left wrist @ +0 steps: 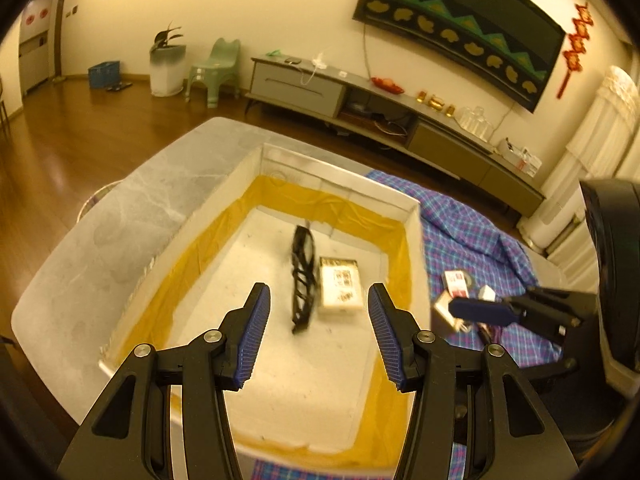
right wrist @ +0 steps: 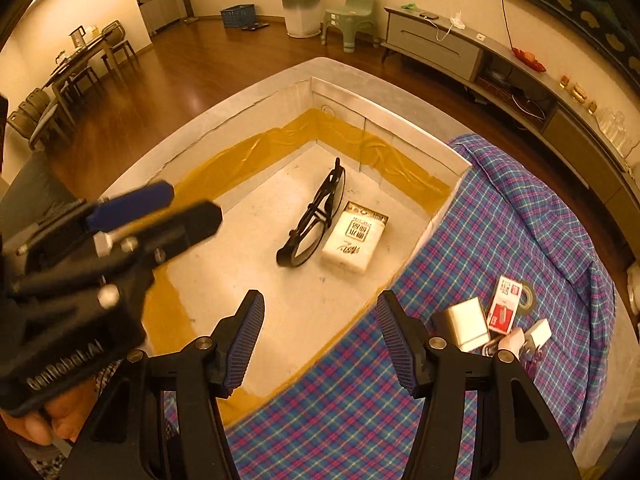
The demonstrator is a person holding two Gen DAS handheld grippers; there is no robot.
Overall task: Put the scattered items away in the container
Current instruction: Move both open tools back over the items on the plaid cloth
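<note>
Your left gripper (left wrist: 316, 316) and right gripper (right wrist: 320, 326) both gape, empty. Folded black glasses (right wrist: 314, 218) lie in the box (right wrist: 394, 118), touching a white packet (right wrist: 354, 238) at their 3 o'clock.

floor: wood (right wrist: 192, 64) | wall: cream (left wrist: 260, 8) | TV console (left wrist: 360, 92) | green stool (right wrist: 352, 16)

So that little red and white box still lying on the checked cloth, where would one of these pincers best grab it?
Probably across its two long edges, coming down from above. The red and white box lies flat on the checked cloth, so its narrow width should fit between open jaws like the right gripper's. A roll of tape and a white box crowd its sides, so a sideways approach looks awkward.
</note>
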